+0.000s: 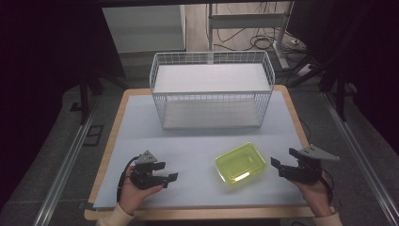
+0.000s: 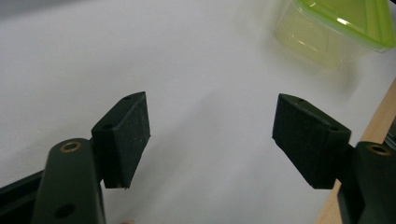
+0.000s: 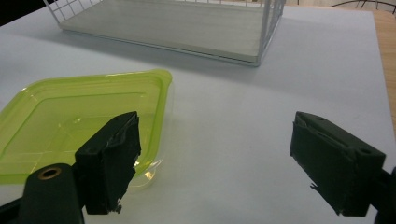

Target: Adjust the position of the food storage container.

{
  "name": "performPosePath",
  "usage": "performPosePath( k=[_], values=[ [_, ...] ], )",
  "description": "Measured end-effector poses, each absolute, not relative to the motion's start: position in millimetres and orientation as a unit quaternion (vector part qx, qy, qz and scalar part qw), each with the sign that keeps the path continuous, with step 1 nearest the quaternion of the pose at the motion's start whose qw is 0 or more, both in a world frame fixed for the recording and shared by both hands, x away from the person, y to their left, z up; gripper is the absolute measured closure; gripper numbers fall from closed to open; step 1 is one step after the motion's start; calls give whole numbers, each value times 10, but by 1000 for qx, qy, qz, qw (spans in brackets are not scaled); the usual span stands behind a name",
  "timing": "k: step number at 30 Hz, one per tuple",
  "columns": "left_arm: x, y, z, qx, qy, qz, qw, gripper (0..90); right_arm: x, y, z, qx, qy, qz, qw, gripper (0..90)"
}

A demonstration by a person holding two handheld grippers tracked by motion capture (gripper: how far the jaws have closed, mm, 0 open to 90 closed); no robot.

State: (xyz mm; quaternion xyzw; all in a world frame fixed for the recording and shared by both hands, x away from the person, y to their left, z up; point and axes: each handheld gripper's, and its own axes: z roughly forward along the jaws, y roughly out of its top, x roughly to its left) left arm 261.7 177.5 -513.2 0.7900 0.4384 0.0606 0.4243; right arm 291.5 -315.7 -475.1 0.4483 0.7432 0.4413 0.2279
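Observation:
A translucent yellow-green plastic container (image 1: 240, 165) with its lid on sits on the white table top, front and right of centre. In the high view my left gripper (image 1: 171, 180) rests near the front left, held in a hand, jaws wide apart and empty, pointing right toward the container (image 2: 335, 29). My right gripper (image 1: 277, 166) is just right of the container, also open and empty. In the right gripper view the container (image 3: 84, 119) lies beside and behind my left-hand jaw, apart from it.
A white wire basket (image 1: 211, 89) with a white shelf stands at the back middle of the table (image 1: 141, 122); its near corner (image 3: 261, 37) appears in the right gripper view. The table's wooden edge (image 2: 373, 126) runs close to my left gripper.

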Motion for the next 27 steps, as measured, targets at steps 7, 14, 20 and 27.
performPosePath(
  k=[7, 14, 20, 27],
  values=[
    [2636, 1807, -5143, 788, 445, 63, 422, 256, 2913, -3215, -4756, 453, 740, 443, 226, 178],
    [2621, 1818, -5144, 786, 447, 72, 421, 254, 2892, -3194, -4749, 454, 744, 437, 224, 182],
    [2633, 1801, -5168, 790, 444, 78, 416, 252, 2900, -3199, -4765, 451, 747, 438, 219, 237],
    [2635, 1830, -5182, 787, 450, 76, 415, 249, 2916, -3210, -4769, 449, 751, 437, 210, 303]
  ],
)
